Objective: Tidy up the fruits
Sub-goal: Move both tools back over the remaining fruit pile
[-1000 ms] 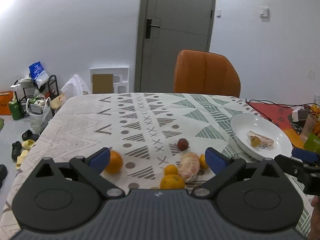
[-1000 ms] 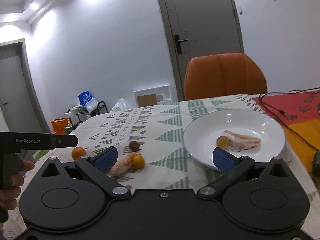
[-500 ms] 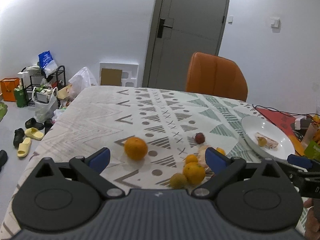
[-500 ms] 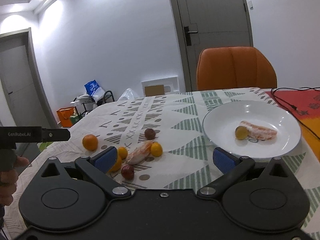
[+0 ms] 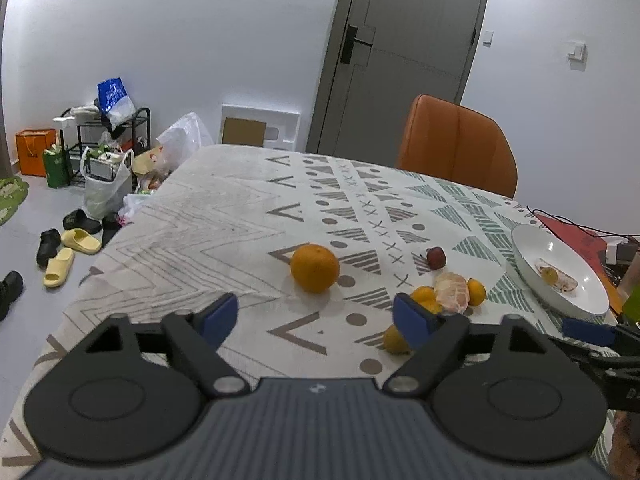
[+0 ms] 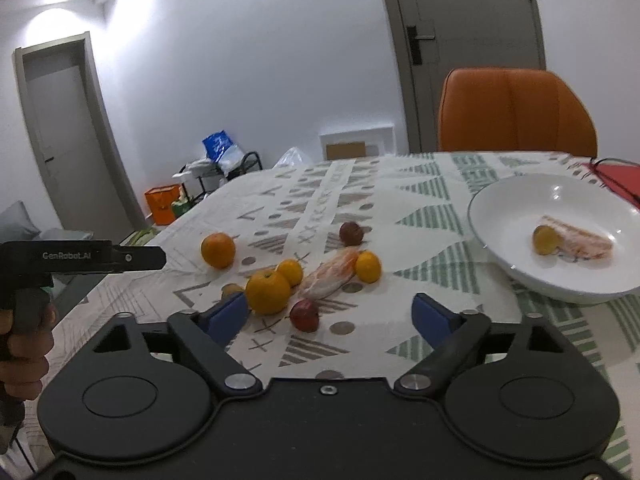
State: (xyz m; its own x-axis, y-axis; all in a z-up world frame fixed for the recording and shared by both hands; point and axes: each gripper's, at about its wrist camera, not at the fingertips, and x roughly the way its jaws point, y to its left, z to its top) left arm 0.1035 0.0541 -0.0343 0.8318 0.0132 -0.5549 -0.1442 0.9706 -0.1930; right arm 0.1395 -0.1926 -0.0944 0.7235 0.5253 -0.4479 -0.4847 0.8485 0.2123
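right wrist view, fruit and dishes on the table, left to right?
Lone orange → big orange → dark red fruit → peeled citrus piece → small orange → white plate, holding a small yellow fruit.

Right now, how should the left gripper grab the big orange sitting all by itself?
Grip the orange across its round middle, coming straight ahead from the near side. It sits alone on the tablecloth, so both sides are free, and the open left gripper already points nearly at it.

Left gripper (image 5: 316, 314) fingers spread wide, empty; right gripper (image 6: 336, 316) same. Hand (image 6: 24, 344) grips left handle.
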